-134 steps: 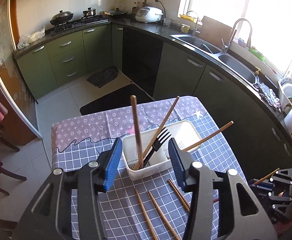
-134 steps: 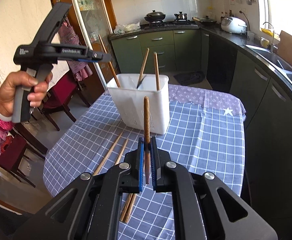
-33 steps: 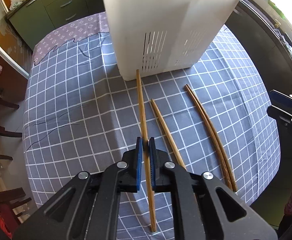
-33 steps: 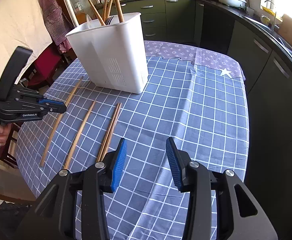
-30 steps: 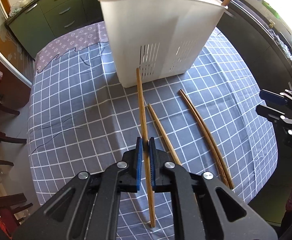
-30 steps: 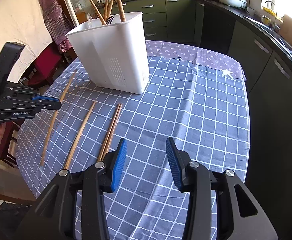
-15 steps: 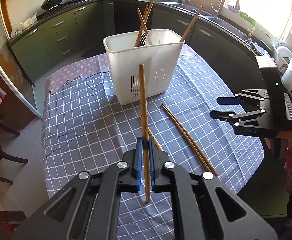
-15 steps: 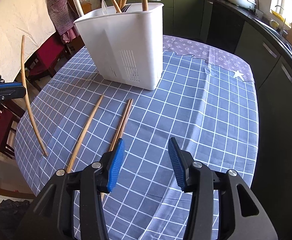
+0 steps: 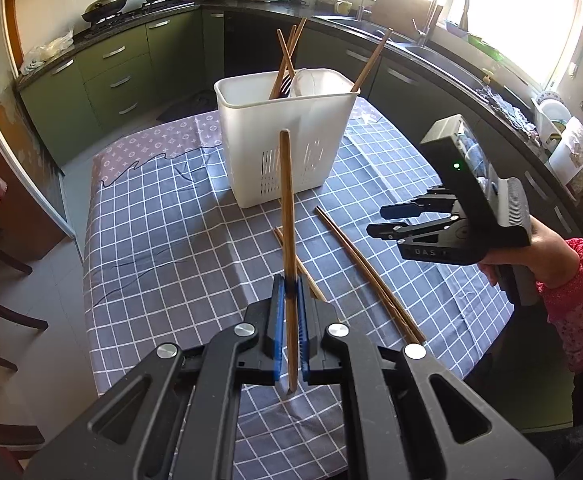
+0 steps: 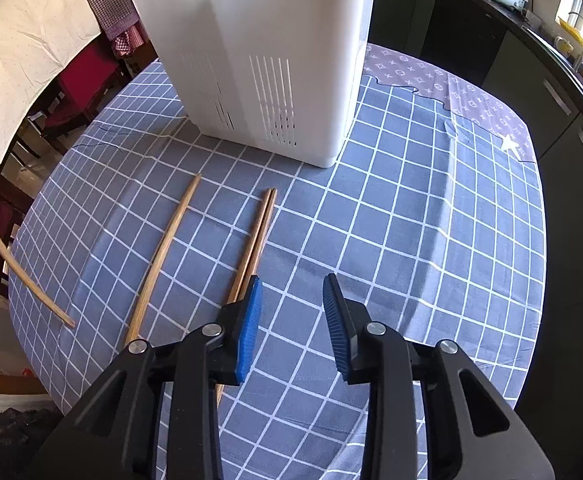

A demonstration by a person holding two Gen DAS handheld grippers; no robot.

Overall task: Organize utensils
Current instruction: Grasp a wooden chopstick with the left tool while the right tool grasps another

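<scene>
One chopstick up, three left on the table

Our left claw clamps a chopstick before the bin; we should tip it upright before dropping. Our right claw, narrowing and empty, must center over the pair.

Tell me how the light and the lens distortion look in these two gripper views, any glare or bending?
Left wrist view: the window is blown out white, washing out the sink side; counters curve with the fisheye. Right wrist view: sun falls evenly on the checked tablecloth, the white utensil caddy casts a soft shadow, and the grid lines and the single chopstick bow outward; both are sharp.
</scene>
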